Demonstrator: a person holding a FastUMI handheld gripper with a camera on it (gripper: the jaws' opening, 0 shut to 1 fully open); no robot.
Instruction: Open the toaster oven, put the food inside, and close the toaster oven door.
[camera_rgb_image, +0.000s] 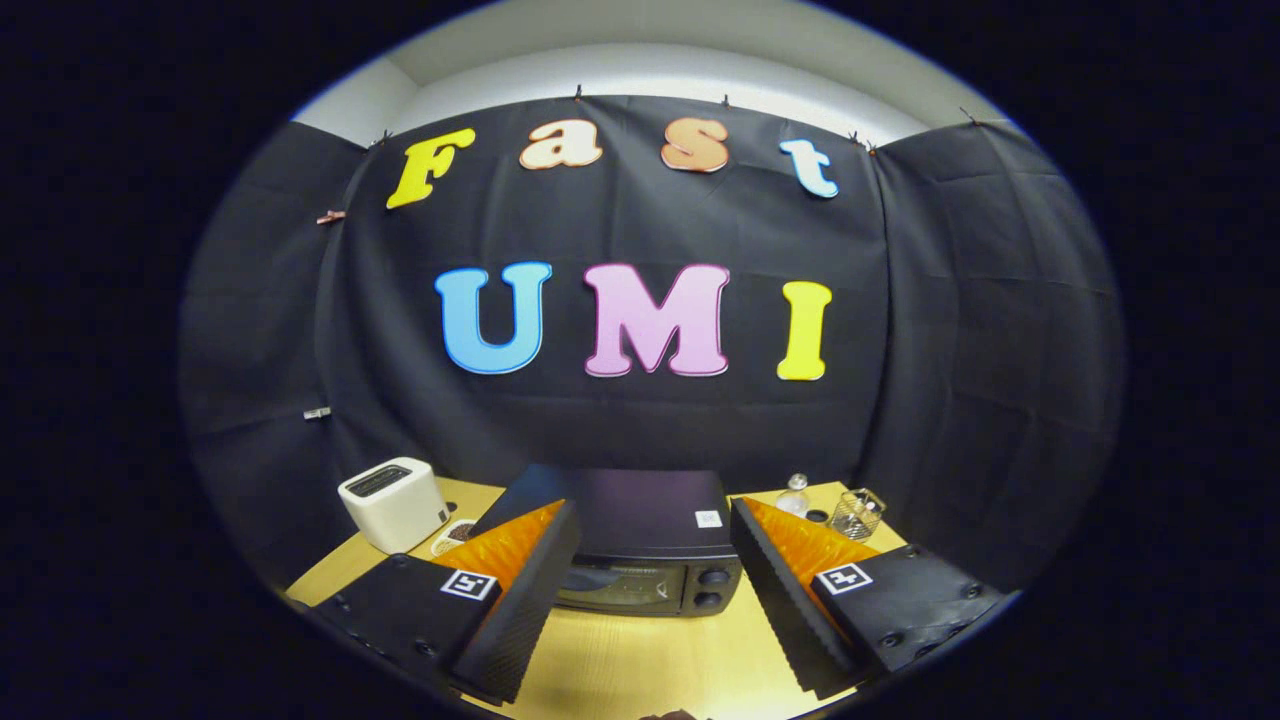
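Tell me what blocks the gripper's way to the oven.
Nothing visible. The open gripper faces the oven with bare table between them; the toaster and glass jar stand off to the sides.

gripper-mounted fisheye, looking forward and down at toaster oven (650, 545), near

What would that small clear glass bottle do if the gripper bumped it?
The small clear glass bottle looks narrow and upright, so it would probably tip, maybe roll. Being glass, likely fragile. The open gripper is well short of it.
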